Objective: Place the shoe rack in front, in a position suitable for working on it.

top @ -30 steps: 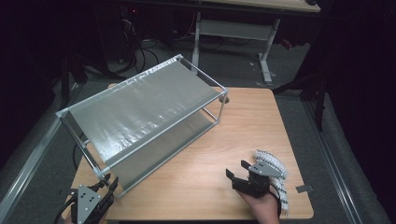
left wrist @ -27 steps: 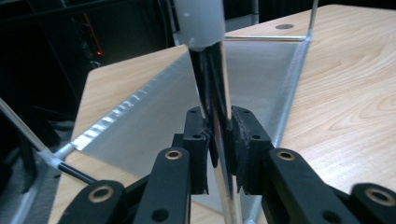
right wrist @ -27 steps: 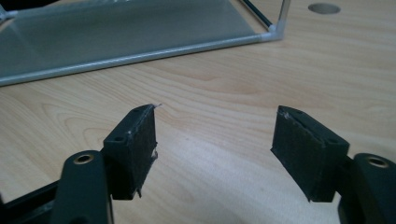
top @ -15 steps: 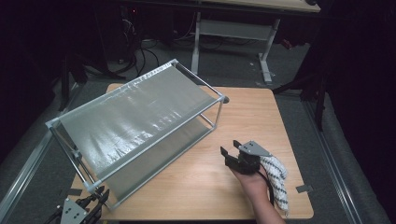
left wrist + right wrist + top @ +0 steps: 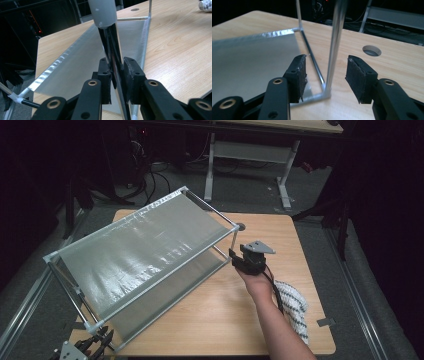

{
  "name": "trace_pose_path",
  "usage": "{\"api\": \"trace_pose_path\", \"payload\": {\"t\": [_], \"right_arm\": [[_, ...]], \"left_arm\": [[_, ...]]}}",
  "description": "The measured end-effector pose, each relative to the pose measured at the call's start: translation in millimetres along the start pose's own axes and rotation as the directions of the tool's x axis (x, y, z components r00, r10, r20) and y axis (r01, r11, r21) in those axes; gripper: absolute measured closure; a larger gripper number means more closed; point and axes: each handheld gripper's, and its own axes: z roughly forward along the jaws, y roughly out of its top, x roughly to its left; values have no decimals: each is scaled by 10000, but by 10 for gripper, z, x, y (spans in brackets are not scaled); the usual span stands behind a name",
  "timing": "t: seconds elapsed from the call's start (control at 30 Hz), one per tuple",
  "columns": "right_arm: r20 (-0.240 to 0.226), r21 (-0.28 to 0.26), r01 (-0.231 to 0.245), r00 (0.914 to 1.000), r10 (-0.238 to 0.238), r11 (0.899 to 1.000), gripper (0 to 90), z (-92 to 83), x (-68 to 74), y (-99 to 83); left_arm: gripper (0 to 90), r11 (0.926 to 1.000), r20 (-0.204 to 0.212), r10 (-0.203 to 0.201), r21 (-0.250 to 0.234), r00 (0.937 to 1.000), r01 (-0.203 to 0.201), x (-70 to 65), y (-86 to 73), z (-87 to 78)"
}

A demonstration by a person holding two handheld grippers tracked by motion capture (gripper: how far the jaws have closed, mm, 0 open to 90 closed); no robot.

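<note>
A two-tier metal rack with silvery shelves lies slanted across the wooden table. At the table's front left corner my left gripper is shut on the rack's corner leg, which runs up between the pads. My right gripper is at the rack's right end. Its jaws have just been closing, and the thin upright post stands between them. Neither pad touches the post.
A white knitted cloth lies by the person's right forearm, near the table's right edge. There is a round cable hole behind the rack's right end. A second desk frame and cables stand on the dark floor beyond.
The right gripper moved from the front right of the table up to the rack's right post and its jaws narrowed. The left gripper drew the rack's left end toward the front left corner.
</note>
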Motion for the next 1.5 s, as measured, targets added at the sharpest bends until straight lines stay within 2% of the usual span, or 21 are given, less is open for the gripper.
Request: {"api": "trace_pose_path", "payload": {"t": [0.07,0.13,0.3,0.4,0.47,0.53,0.63,0.8,1.03,1.23,1.5], "right_arm": [[161,17,-74,9998,73,10000,527,81,-24,49],[321,-213,-57,9995,64,9998,571,137,-36,86],[36,-161,-441,9990,442,9989,636,280,-31,171],[239,-64,-568,9981,569,9984,689,315,6,202],[499,30,-403,9979,401,9992,803,312,14,214],[392,98,-246,9989,242,9996,810,286,-17,208],[576,205,-23,9983,11,9998,811,189,-29,174],[861,210,2,9963,-20,9998,810,-60,-174,56],[1412,347,-400,9894,348,9986,811,-434,-478,-103],[1769,489,-428,9837,335,9979,808,-745,-712,-233],[2258,392,-655,9726,550,9971,807,-980,-992,-355]], "left_arm": [[765,10000,1,-4,-33,10000,4,-4,-6,0],[766,10000,31,-9,-21,10000,9,-3,-13,-1],[764,10000,-1,49,-28,10000,-49,-17,-28,-3],[761,9999,-31,141,-91,9999,-141,-20,-41,-12],[761,9998,-62,119,-131,9999,-120,-10,-51,-23],[762,9998,-34,106,-140,9999,-107,-6,-59,-22],[761,9998,-67,69,-181,10000,-70,10,-56,-2],[759,9996,27,257,-84,9997,-257,14,0,140],[758,9997,168,239,-42,9996,-238,6,131,470],[758,9994,196,250,-229,9995,-245,-22,219,774],[760,9992,158,57,-402,9999,-51,-93,343,1174]]}}
